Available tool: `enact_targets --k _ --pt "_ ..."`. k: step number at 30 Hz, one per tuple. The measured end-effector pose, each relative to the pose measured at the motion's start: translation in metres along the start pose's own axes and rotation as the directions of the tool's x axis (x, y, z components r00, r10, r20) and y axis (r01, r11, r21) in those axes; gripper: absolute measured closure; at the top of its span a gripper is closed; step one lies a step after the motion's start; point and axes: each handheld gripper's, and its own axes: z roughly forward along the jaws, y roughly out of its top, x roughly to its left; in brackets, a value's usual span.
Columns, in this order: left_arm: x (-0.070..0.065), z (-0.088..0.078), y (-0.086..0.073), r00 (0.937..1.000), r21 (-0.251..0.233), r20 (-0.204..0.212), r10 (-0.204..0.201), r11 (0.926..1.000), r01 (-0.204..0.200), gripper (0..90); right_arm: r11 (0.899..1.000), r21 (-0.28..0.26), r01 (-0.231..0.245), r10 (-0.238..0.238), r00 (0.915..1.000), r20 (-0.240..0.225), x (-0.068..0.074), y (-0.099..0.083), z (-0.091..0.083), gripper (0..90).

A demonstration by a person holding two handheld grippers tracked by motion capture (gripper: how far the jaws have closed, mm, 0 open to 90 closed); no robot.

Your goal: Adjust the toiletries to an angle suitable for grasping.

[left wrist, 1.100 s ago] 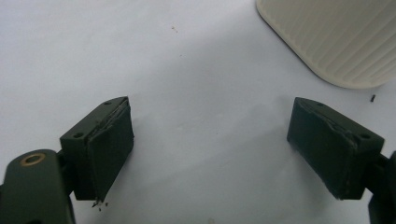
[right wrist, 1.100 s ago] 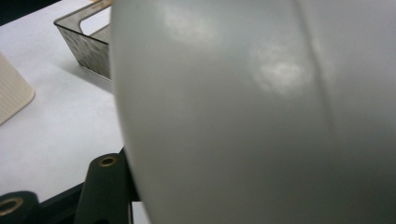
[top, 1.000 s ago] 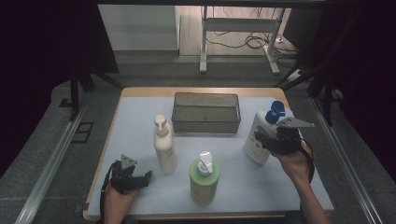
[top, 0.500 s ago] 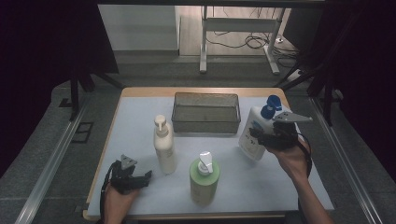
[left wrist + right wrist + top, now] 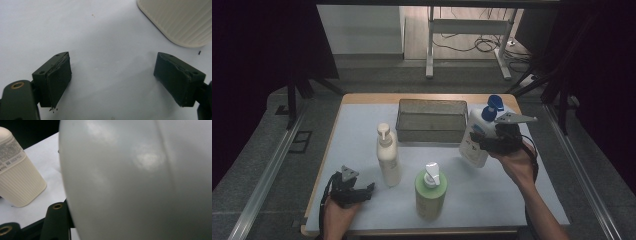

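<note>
The white bottle with the blue cap (image 5: 476,137) has risen off the table and shifted left toward the wire basket (image 5: 432,120) since a second ago, tilting further, its cap up and to the right. The right gripper (image 5: 492,142) clamps it partway closed around its body. The basket stands just left of it at the table's far middle. The cream pump bottle (image 5: 388,156) and green pump bottle (image 5: 430,192) stand nearer. The left gripper (image 5: 362,192) rests near-left on the table (image 5: 362,125), jaws wide and empty.

I can't read any text here. The cream bottle (image 5: 18,172) carries a label with small print, too blurred for me.
</note>
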Motion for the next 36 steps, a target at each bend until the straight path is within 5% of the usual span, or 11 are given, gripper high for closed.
enact_targets --k 36 --pt "0.000 0.000 0.000 1.0000 -0.001 0.001 -0.001 1.0000 0.001 14.4 0.999 0.001 0.038 -0.038 0.9967 -0.072 0.033 0.060 0.041 41.0"
